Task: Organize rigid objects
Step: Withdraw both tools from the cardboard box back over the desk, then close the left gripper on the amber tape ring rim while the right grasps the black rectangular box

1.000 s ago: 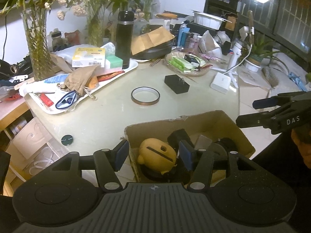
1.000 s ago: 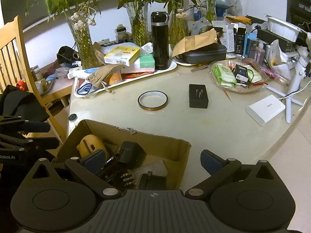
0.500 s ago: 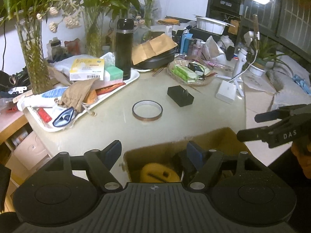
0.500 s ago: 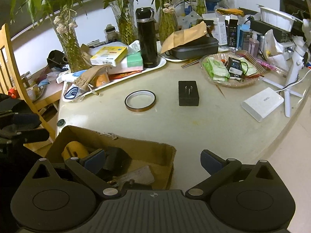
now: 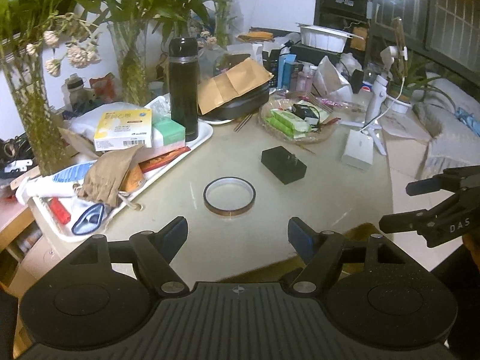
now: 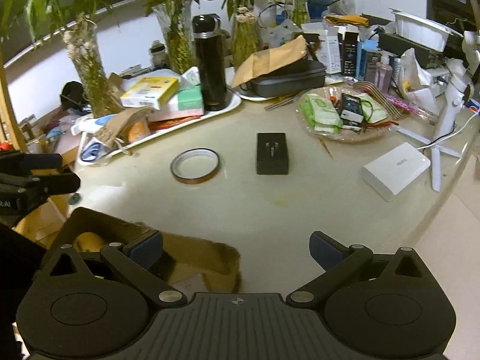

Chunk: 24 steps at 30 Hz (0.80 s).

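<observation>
Both sets of fingers stood spread with nothing between them — my left gripper [image 5: 237, 234] over bare table [image 5: 330, 198], my right gripper [image 6: 236, 247] at the far rim of the cardboard box [image 6: 192, 246]. Ahead lay the tape ring [image 5: 229, 197] and, just beside it to the right, the black adapter [image 5: 283, 165] — flat on the table, apart from each other and from the box
</observation>
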Each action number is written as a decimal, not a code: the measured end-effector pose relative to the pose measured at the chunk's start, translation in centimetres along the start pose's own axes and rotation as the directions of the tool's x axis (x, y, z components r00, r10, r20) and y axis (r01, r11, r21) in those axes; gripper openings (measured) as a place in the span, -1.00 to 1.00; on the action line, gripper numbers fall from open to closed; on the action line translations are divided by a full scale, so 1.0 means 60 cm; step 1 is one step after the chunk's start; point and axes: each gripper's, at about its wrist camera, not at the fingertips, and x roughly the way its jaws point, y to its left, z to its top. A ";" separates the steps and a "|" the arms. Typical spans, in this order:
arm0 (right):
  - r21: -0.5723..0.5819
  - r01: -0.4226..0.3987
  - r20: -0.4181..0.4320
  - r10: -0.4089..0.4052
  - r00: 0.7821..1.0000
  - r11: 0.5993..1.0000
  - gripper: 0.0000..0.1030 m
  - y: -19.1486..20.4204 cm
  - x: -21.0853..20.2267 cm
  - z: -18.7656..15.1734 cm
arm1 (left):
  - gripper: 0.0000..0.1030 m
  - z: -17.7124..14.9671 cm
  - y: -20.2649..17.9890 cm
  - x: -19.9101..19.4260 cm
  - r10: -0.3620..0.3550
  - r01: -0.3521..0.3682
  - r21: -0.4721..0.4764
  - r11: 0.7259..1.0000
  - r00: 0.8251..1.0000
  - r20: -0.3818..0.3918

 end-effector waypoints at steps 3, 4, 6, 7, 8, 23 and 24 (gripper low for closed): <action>0.007 0.021 -0.009 -0.021 1.000 1.000 1.00 -0.005 0.019 0.002 | 0.42 0.006 0.007 0.014 0.001 -0.001 0.014 1.000 1.000 -0.002; 0.014 0.022 -0.009 -0.022 1.000 1.000 1.00 -0.006 0.025 0.004 | 0.42 0.008 0.010 0.020 0.000 0.000 0.015 1.000 1.000 -0.003; 0.027 0.021 -0.003 -0.021 1.000 0.999 1.00 -0.008 0.033 0.010 | 0.42 0.011 0.016 0.029 -0.007 0.007 0.017 1.000 1.000 -0.002; 0.029 0.020 0.001 -0.020 1.000 0.999 1.00 -0.009 0.036 0.013 | 0.42 0.013 0.018 0.035 -0.009 0.009 0.020 1.000 1.000 -0.002; 0.031 0.019 0.005 -0.019 1.000 0.999 1.00 -0.011 0.040 0.017 | 0.42 0.014 0.020 0.041 -0.009 0.009 0.024 1.000 1.000 -0.004; -0.001 0.066 0.038 -0.066 0.997 0.998 1.00 -0.022 0.107 0.052 | 0.40 0.028 0.043 0.151 -0.025 0.027 0.059 0.998 0.999 -0.043; 0.001 0.065 0.036 -0.065 0.997 0.998 1.00 -0.024 0.111 0.053 | 0.40 0.028 0.044 0.157 -0.024 0.027 0.064 0.998 0.999 -0.043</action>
